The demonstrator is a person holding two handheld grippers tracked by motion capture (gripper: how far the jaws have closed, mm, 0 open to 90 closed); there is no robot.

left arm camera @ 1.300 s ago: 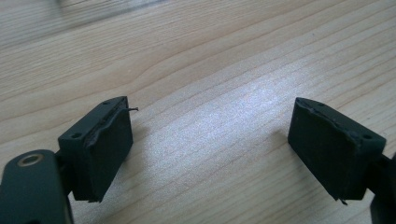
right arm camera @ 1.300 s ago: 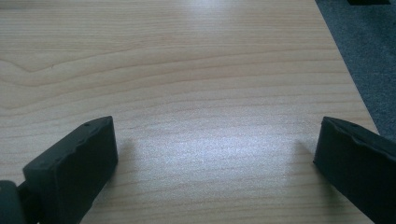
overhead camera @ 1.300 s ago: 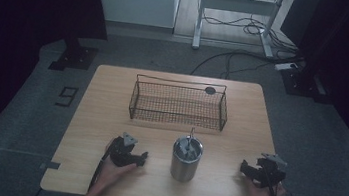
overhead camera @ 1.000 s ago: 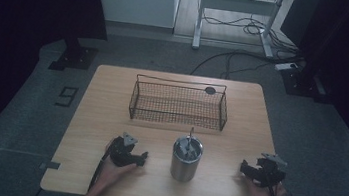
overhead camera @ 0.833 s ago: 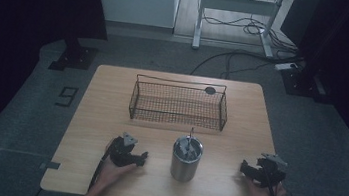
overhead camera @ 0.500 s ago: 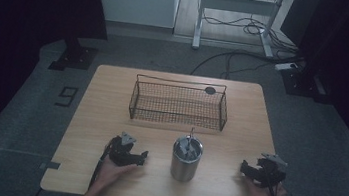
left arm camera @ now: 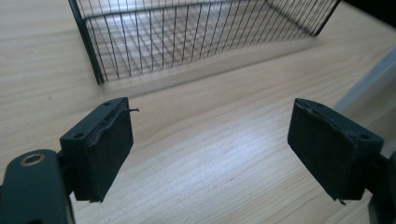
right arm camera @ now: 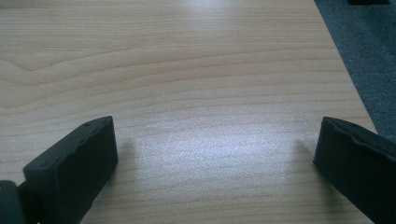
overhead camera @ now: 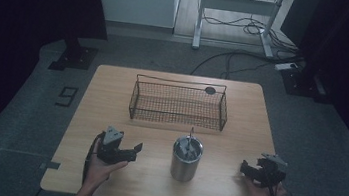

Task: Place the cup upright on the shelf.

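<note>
Counter [overhead camera: 112, 95] of pale wood grain, rectangular, ringed on all sides by grey carpeted floor [overhead camera: 23, 125]. Bare wood lies open along the left and right margins and across the near strip between the two hands. One black wire basket [overhead camera: 179, 103] stands toward the far edge, long side parallel to that edge; nothing can be made out inside it. One steel cylindrical canister [overhead camera: 186, 158] stands upright near the front centre, just in front of the basket and apart from it; thin metal utensil handles rise from its mouth, their number unclear. Left gripper [overhead camera: 131, 151], held in a hand, rests on the counter left of the canister, jaws spread wide with nothing between them; the left gripper view shows the basket corner ahead and bare wood between the pads. Right gripper [overhead camera: 247, 169], also hand-held, sits near the front right corner, jaws likewise spread and empty, close to the counter's right edge. Two grippers, one basket, one canister.
</note>
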